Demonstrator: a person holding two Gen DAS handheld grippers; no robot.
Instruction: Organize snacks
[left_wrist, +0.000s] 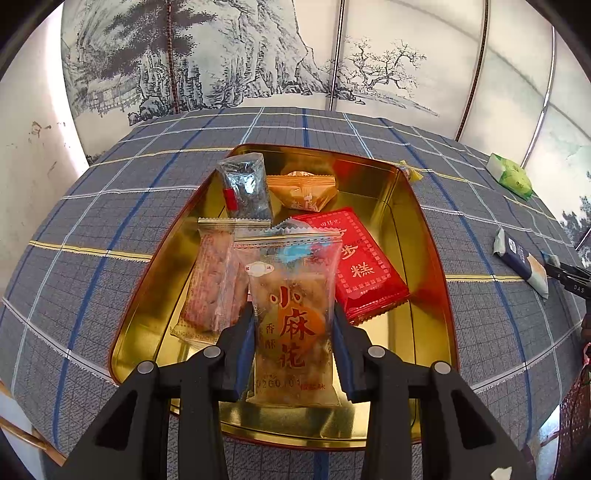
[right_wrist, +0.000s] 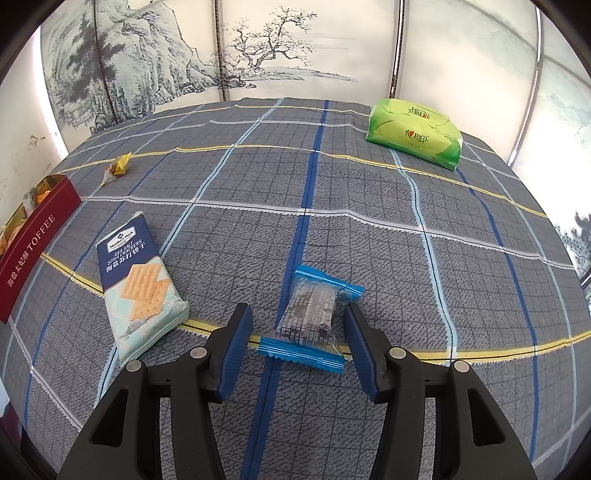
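Snack packet (left_wrist: 293, 325) gripped by left tool (left_wrist: 294, 325) (over gold tin (left_wrist: 421, 229))

The left tool (left_wrist: 294, 325) is built of matte black plastic, with two angular arms pierced by triangular cut-outs. A round silver-grey screw head is set at each joint, four being seen across the frame. The inner faces of its fingers (left_wrist: 244, 350) are lined with dark blue pads. The right tool (right_wrist: 297, 334) is made alike: black linkage arms, triangular openings, four silver-grey screw heads. Its pads (right_wrist: 234, 354) are a brighter blue and finely ribbed across their faces. No cables or markings are seen on either in its own view.
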